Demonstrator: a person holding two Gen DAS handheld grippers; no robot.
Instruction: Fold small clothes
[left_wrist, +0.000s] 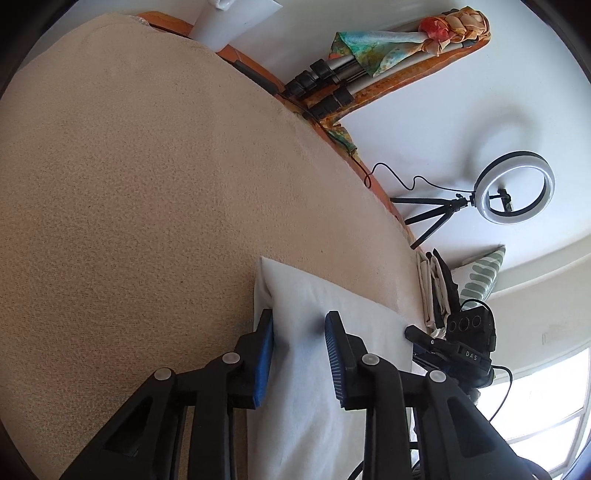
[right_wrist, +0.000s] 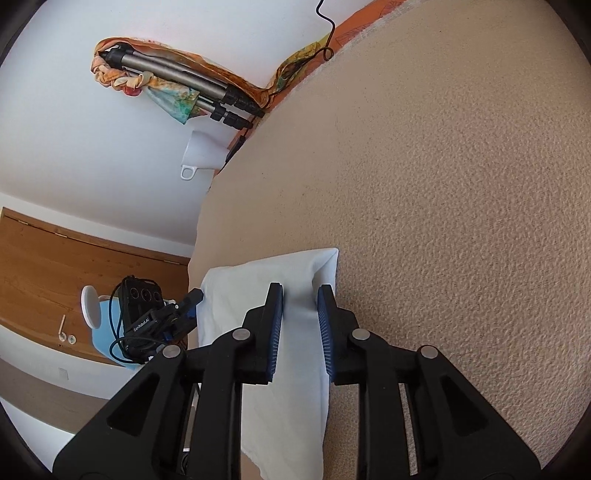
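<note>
Work surface: a beige textured cover (left_wrist: 147, 184) spreads over the whole table; an orange cloth edge (left_wrist: 373, 181) shows along its far side.
Garment: a small white cloth (left_wrist: 332, 314) lies on the beige cover at the near edge, folded over, with one end held up by each claw.
Left claw (left_wrist: 299, 354): its blue pads (left_wrist: 264, 362) stand a little apart with the white cloth running between them; the fabric fills the gap and bunches against the pads, so it reads as clamped on the cloth.
Right claw (right_wrist: 300, 328): jaws narrowed, white cloth (right_wrist: 295, 266) passing between the blue pads (right_wrist: 275, 332) and pulled taut beyond them; clamped on the cloth.
Relation of claws: each appears in the other's view, just beside the opposite end of the cloth; the right claw shows in the left wrist view at the cloth's right border.
Wall side: a folded tripod (right_wrist: 192, 88) wrapped in a colourful scarf (right_wrist: 118, 79) leans at the table's far edge; a ring lamp (left_wrist: 513, 192) on a small stand sits beside it.
Other items: a white cup (right_wrist: 201, 153) near the tripod; a patterned cushion (left_wrist: 480, 277) and folded fabrics (left_wrist: 432, 291) by the table end.
Background: a wooden door (right_wrist: 55, 269) in the right wrist view.
</note>
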